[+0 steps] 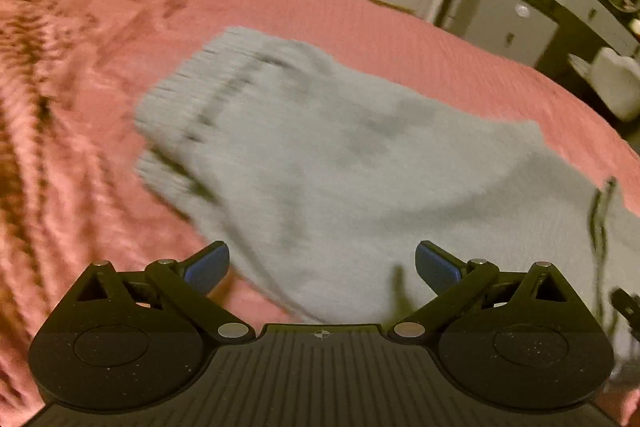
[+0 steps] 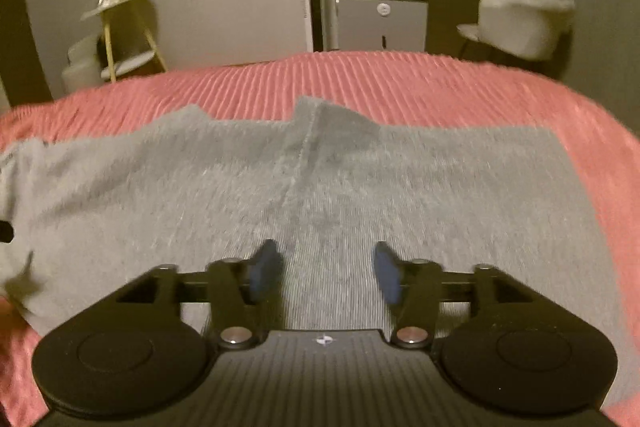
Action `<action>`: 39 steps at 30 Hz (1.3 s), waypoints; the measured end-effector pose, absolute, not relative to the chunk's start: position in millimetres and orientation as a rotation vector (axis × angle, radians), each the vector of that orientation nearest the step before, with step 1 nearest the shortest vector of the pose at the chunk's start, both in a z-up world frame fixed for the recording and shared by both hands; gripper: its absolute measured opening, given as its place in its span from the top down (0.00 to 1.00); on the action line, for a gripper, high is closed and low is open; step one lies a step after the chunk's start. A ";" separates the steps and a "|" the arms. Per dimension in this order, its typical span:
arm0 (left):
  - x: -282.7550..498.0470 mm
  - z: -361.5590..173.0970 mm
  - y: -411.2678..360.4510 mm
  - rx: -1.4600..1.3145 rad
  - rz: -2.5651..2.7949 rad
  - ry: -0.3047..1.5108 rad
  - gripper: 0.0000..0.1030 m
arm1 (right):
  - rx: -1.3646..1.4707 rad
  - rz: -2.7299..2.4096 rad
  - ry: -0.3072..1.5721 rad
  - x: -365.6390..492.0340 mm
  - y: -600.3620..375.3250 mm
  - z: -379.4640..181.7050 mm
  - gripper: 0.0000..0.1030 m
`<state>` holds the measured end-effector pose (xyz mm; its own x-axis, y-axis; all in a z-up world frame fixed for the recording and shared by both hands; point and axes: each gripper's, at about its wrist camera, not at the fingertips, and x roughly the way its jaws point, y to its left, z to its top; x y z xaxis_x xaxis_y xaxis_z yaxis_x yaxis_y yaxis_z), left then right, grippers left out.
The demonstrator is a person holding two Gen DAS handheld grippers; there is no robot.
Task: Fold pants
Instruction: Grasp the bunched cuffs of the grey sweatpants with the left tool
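Grey pants (image 1: 320,155) are lying spread on the pink bedspread (image 1: 80,131), just ahead of both grippers

The ribbed cuffs (image 1: 180,107) are showing ahead and to the left of the left gripper (image 1: 322,267), which is hovering with its blue-padded jaws wide apart and gripping nothing. The right gripper (image 2: 326,273) is likewise hanging parted over the cloth, a seam (image 2: 304,163) running straight ahead between its fingers

Right gripper (image 2: 326,273), fingers apart, hovers over grey pants (image 2: 280,187) on pink bedspread (image 2: 400,83).
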<state>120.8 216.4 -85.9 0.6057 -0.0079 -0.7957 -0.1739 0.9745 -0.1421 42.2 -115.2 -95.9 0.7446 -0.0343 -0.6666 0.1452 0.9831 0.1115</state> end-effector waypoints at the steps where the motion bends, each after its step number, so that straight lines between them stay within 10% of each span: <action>1: 121.3 -85.6 226.2 -0.209 0.099 0.917 0.01 | 0.165 -0.101 0.720 41.3 -116.2 -97.1 0.40; 9: 129.3 -111.5 286.2 -0.340 0.097 0.956 0.01 | 0.101 -0.084 0.717 42.0 -104.9 -102.6 0.21; 39: 154.8 -132.7 306.4 -0.476 0.080 0.924 0.01 | 0.124 -0.232 0.712 46.6 -119.1 -114.6 0.00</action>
